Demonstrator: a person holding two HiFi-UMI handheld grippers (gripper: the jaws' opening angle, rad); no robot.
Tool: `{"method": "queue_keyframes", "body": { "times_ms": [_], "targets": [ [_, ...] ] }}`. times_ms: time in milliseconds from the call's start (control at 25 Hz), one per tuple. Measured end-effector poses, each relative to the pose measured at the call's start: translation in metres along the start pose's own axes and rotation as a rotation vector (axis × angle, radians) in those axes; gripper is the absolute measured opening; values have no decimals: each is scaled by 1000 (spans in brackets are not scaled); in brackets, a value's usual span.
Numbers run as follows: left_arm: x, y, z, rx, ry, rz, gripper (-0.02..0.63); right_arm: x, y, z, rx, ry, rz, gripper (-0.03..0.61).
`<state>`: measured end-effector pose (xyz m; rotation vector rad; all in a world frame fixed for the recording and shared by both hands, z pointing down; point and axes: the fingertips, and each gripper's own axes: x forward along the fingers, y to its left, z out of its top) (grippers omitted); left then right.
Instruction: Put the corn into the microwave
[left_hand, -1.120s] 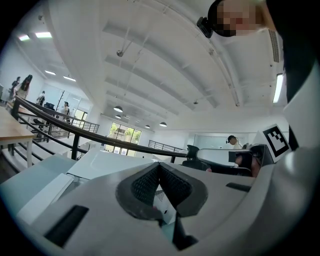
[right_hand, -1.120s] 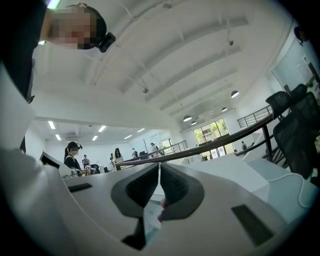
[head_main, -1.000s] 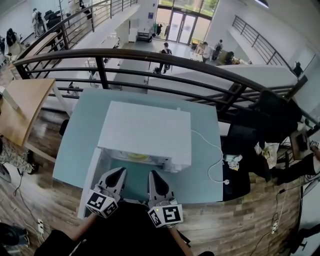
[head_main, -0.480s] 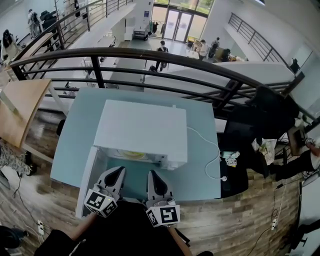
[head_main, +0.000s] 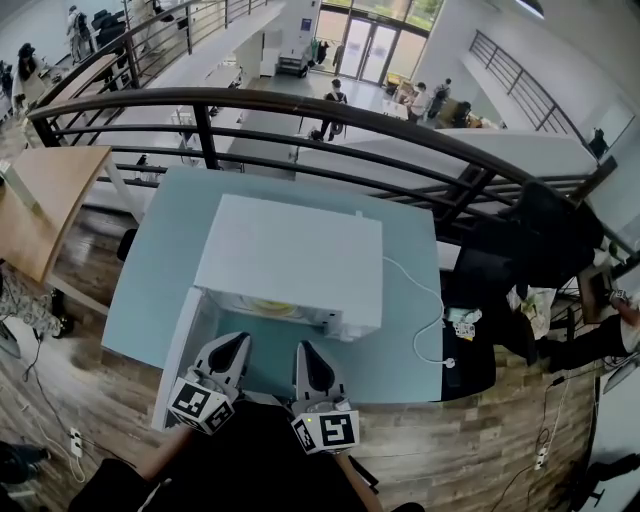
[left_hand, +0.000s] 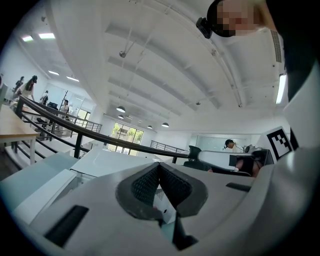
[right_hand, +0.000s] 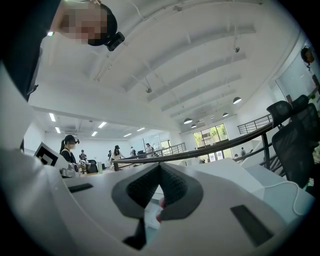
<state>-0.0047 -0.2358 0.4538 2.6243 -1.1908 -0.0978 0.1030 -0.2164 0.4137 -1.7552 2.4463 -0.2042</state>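
A white microwave (head_main: 295, 255) stands on the pale blue table (head_main: 160, 250), its door (head_main: 180, 345) swung open to the left. Just inside the opening lies something yellow-green on a pale plate (head_main: 270, 305), which looks like the corn; most of it is hidden by the microwave's top. Both grippers are held close to my body at the table's near edge, in front of the opening. The left gripper (head_main: 238, 345) and the right gripper (head_main: 305, 352) are both shut and hold nothing. In the left gripper view the left gripper (left_hand: 159, 165) has its jaws together, as does the right gripper (right_hand: 160, 166) in its own view.
A white cable (head_main: 430, 310) runs from the microwave over the table's right side to a plug. A dark railing (head_main: 300, 110) crosses behind the table above a drop. Black chairs (head_main: 540, 240) stand to the right, a wooden table (head_main: 40, 210) to the left.
The head view sways slightly. Both grippers stay where they were, shut, and the microwave door stays open.
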Motion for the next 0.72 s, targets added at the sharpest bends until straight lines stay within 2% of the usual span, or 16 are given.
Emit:
{"method": "queue_keyframes", "body": {
  "times_ms": [440, 720],
  "targets": [
    [-1, 5, 3, -11, 3, -5, 3, 3, 6, -6, 2, 22, -4, 9],
    [3, 4, -8, -13, 17, -28, 2, 0, 3, -15, 1, 32, -16, 9]
  ]
}}
